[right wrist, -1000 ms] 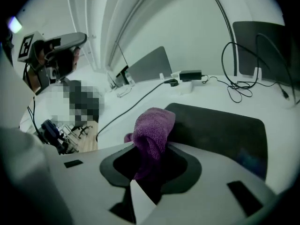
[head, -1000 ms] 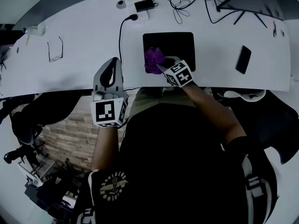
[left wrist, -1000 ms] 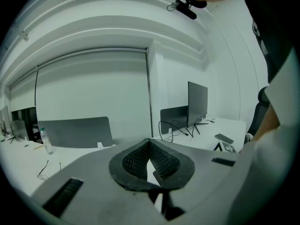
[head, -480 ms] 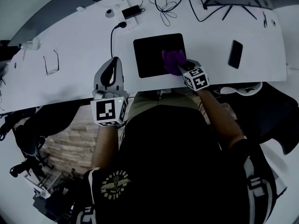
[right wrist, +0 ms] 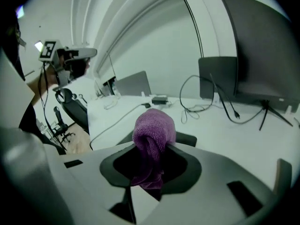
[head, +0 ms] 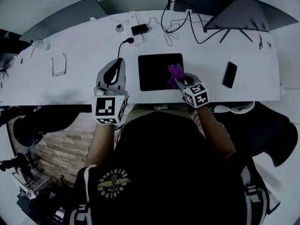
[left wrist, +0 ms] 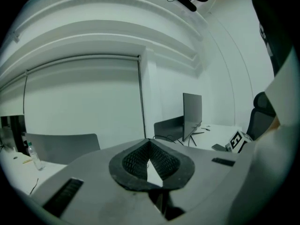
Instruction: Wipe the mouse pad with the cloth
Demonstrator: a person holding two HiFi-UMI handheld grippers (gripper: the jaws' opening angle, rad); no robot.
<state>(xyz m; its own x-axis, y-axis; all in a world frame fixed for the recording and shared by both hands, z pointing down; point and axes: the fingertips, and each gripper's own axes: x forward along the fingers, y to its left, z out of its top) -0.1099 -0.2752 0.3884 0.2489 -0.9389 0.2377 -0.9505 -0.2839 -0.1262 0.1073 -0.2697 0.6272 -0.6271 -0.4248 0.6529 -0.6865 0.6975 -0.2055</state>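
Observation:
A black mouse pad [head: 154, 71] lies on the white desk [head: 84, 50] near its front edge. A purple cloth [head: 175, 72] rests on the pad's right part, and my right gripper [head: 178, 79] is shut on it from the near side. In the right gripper view the bunched cloth [right wrist: 153, 131] stands up between the jaws, with a strip of the dark pad [right wrist: 186, 138] behind it. My left gripper [head: 115, 65] is left of the pad, by the desk's front edge. It is shut and holds nothing, and the left gripper view [left wrist: 149, 158] looks out over the room.
A dark phone [head: 229, 74] lies right of the pad. Glasses [head: 59, 64] sit far left. A power strip with a charger [head: 138, 29] and loose cables [head: 180, 22] run along the back, under a monitor [head: 251, 14]. An office chair [head: 274, 135] stands at right.
My right gripper carried the cloth across the pad from its left side to its right part. The left gripper kept its place. The head camera shifted.

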